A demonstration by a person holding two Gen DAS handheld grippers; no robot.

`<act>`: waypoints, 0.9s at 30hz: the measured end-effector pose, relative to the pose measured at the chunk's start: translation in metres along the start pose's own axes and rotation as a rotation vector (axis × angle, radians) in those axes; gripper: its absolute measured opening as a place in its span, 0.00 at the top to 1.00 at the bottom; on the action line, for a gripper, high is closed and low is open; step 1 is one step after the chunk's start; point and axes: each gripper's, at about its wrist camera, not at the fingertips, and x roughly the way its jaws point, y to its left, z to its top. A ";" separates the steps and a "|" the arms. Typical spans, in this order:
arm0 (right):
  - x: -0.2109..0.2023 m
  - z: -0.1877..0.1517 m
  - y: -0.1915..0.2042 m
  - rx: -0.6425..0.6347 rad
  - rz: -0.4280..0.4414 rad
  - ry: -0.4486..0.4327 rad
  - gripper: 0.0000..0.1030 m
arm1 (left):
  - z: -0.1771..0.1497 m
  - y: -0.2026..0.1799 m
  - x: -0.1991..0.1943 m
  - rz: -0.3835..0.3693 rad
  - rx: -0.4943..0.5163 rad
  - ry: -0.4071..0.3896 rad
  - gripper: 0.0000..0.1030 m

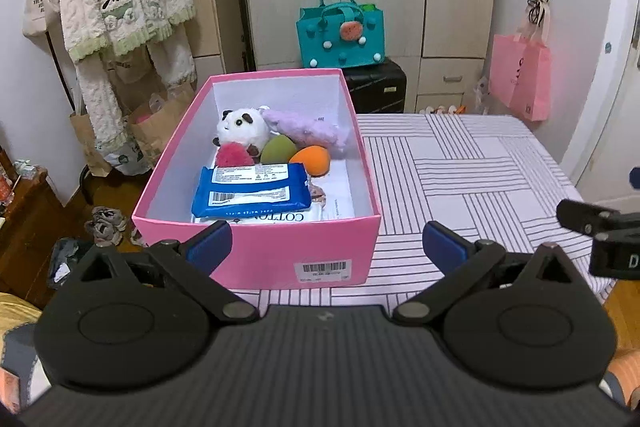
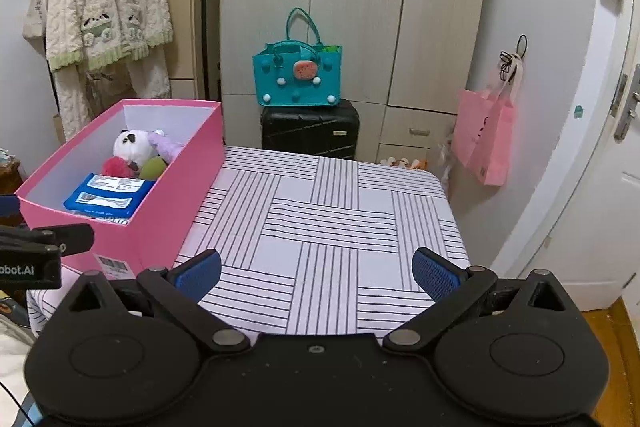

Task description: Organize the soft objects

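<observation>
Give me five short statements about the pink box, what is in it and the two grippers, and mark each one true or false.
1. The pink box stands on the striped tablecloth. True.
2. The left hand-held gripper is shut on the blue wipes pack. False: its jaws stand wide open and empty, and the pack lies in the box.
3. A panda plush sits at the far end of the box. True.
4. The orange sponge lies on the tablecloth outside the box. False: it is inside the box, beside the green sponge.
5. The right hand-held gripper is open over the tablecloth and holds nothing. True.
</observation>
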 end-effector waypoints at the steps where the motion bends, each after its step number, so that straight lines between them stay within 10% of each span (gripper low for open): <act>1: 0.001 -0.001 0.000 -0.002 0.002 0.000 0.00 | -0.001 0.000 0.000 -0.003 -0.001 -0.004 0.00; 27: 0.004 -0.019 0.003 -0.038 0.013 -0.097 0.00 | -0.020 0.009 0.000 -0.006 -0.049 -0.068 0.00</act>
